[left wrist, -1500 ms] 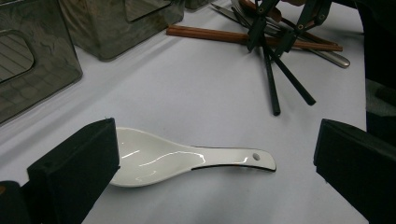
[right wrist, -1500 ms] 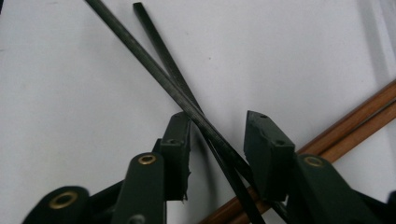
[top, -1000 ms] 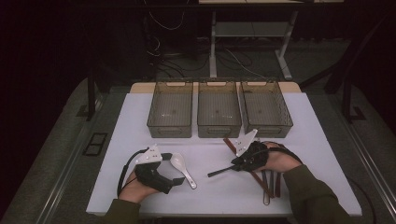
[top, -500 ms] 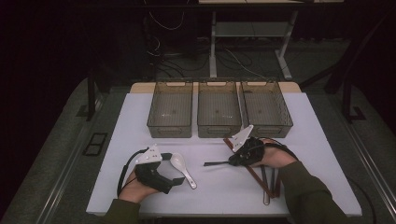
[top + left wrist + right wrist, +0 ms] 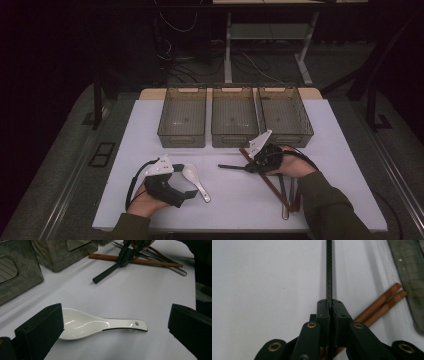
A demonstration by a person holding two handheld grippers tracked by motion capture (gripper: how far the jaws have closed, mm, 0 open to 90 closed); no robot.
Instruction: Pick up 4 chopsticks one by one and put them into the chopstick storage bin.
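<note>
White ceramic spoon point(image 5: 100, 326) lies flat on the pale surface point(image 5: 235, 200), bowl toward the left jaw and handle toward the right jaw in the left gripper view. The left tongs point(image 5: 113, 332) stand spread wide with the spoon between the two black jaws, not touching the handle end; whether the bowl touches the left jaw cannot be told. A small hole near the handle tip shows in that view; the high view is too coarse for it.

In the high view the left tongs point(image 5: 192, 192) rest low on the surface with the spoon point(image 5: 196, 181) just ahead of them, near the front edge. The right tongs point(image 5: 248, 168) sit mid-surface, in front of the middle bin point(image 5: 235, 136).

Right gripper view: jaws pressed together on a thin black chopstick point(image 5: 329, 270), which runs straight out from the tongs point(image 5: 331, 306) over the surface. Its woven texture is visible here alone. The high view shows the same black chopstick point(image 5: 231, 167) pointing left from the right tongs.

Brown wooden chopsticks point(image 5: 382, 306) lie on the surface under and beside the right tongs. The high view adds metal chopsticks point(image 5: 283, 192) beside them, and three clear bins in a row at the back.
</note>
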